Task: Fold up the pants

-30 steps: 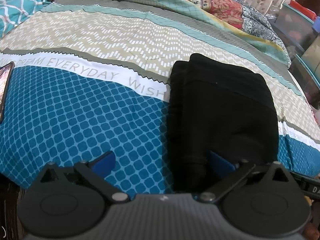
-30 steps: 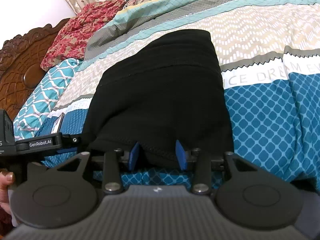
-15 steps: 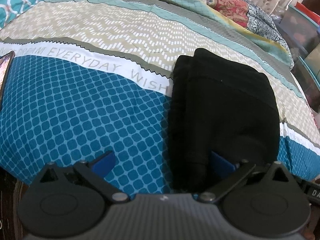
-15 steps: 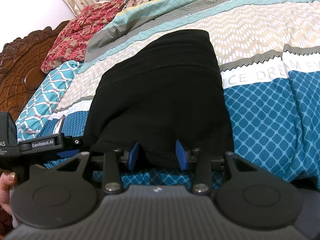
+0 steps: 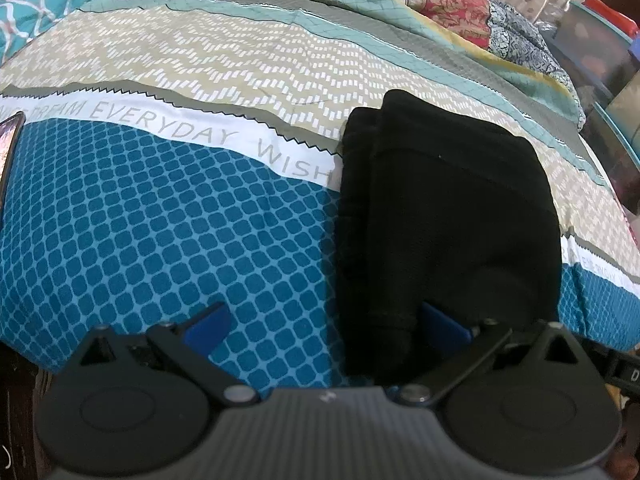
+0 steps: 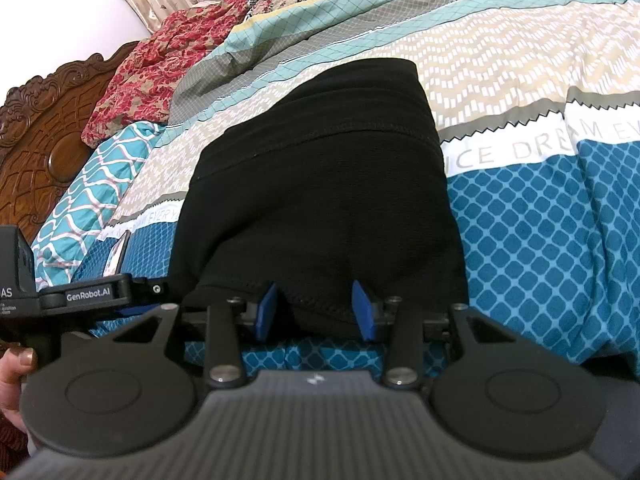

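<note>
On the bed's patterned blue, beige and teal quilt (image 5: 168, 216) your black fabric pants (image 6: 320, 200) lie as a compact folded bundle near the near edge. You seem to be at the last fold or the release; next, judge whether to lift the near hem over or let go and smooth. Your right gripper (image 6: 316, 309) has its blue fingers (image 6: 267, 309) partly apart, straddling the hem fold and seemingly touching it. Your left gripper (image 5: 324, 326) stands wide apart, one finger over quilt, the other against the bundle's left edge, holding nothing.
</note>
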Demonstrator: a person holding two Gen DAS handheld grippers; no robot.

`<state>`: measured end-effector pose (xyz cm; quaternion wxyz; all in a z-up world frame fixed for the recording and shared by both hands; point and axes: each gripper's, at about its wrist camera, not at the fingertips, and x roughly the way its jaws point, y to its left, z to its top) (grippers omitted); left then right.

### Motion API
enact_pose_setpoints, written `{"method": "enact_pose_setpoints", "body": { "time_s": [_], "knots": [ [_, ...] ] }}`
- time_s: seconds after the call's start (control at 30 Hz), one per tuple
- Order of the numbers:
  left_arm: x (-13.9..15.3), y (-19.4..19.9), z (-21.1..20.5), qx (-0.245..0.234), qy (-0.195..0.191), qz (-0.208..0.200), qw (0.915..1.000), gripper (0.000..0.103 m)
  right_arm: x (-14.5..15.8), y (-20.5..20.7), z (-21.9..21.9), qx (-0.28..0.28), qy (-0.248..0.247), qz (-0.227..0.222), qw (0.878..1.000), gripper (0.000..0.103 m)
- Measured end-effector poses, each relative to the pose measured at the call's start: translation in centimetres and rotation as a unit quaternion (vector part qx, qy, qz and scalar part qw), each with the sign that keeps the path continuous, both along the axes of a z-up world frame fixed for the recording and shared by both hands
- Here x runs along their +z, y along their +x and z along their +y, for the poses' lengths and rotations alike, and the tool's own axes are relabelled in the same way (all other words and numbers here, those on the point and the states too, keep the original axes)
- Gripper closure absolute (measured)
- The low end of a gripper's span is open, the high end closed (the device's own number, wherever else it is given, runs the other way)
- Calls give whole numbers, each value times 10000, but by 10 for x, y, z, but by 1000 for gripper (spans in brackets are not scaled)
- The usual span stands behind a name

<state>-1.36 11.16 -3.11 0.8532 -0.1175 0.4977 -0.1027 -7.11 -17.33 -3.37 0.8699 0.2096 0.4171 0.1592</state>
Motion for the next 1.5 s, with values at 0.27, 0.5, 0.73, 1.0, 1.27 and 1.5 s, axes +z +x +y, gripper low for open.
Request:
{"method": "enact_pose_setpoints", "body": {
  "time_s": [0.27, 0.5, 0.73, 1.0, 1.27, 1.5],
  "knots": [
    [-1, 1, 0, -57, 32, -38, 10000, 0, 0, 0, 0, 6, 12, -2, 10000, 58],
    [7, -1, -7, -207, 343, -197, 9990, 0, 0, -1, 0, 4, 17, -2, 10000, 58],
    [15, -3, -9, -270, 427, -299, 9983, 0, 0, -1, -3, 24, 19, -3, 10000, 58],
    [27, -8, -8, -253, 486, -563, 9969, 0, 2, -1, -2, 31, -14, -30, 10000, 57],
    [53, -3, 25, -65, -196, -813, 9965, 0, 34, -12, -11, 138, 214, -799, 9965, 55],
    [38, 25, 33, -84, -870, -295, 9957, 0, 40, -7, -47, -805, 232, -1025, 9912, 27]
  ]
}}
